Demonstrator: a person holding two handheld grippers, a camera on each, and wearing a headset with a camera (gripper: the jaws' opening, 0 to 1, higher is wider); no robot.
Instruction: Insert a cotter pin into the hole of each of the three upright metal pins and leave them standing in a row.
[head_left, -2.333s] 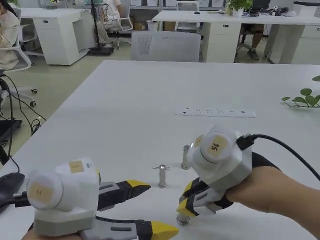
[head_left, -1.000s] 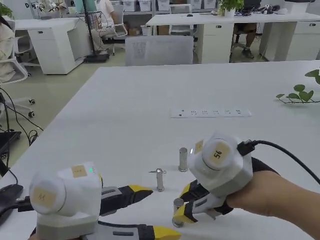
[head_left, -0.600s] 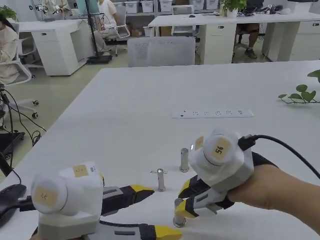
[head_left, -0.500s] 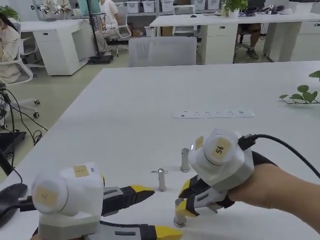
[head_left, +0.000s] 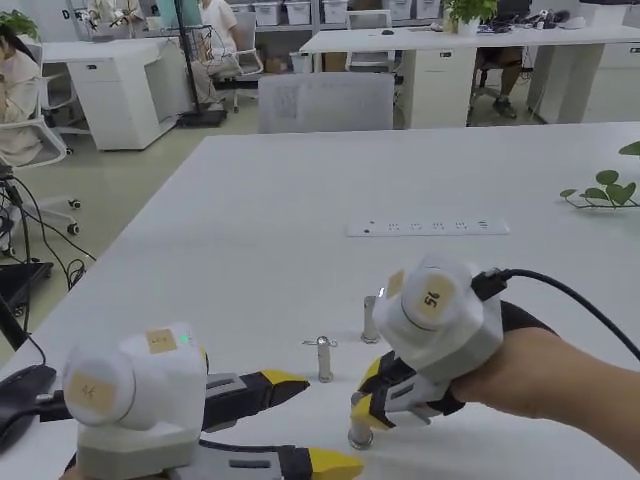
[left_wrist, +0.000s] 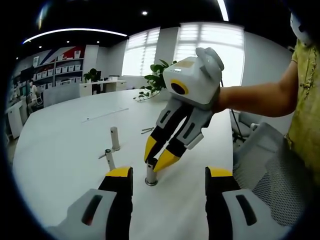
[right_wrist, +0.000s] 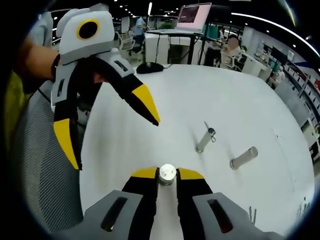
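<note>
Three short upright metal pins stand on the white table (head_left: 300, 200). The middle pin (head_left: 323, 358) carries a cotter pin through its top, which also shows on the middle pin (right_wrist: 206, 139) in the right gripper view. The far pin (head_left: 370, 322) is partly hidden behind my right gripper (head_left: 360, 408). That gripper is shut on the top of the near pin (head_left: 358, 428), whose base rests on the table. My right gripper (right_wrist: 167, 176) squeezes the near pin's round head (right_wrist: 167, 174). My left gripper (head_left: 312, 420) waits open just left of it, nothing between its jaws.
A white power strip (head_left: 428, 228) lies farther back on the table. Green plant sprigs (head_left: 600, 195) lie at the right edge. A grey chair back (head_left: 325, 100) stands beyond the far table edge. The table's left edge runs down towards my left gripper.
My right gripper has stayed shut on the near pin, almost in the same spot. The left gripper has held open beside it. The head view has shifted slightly.
</note>
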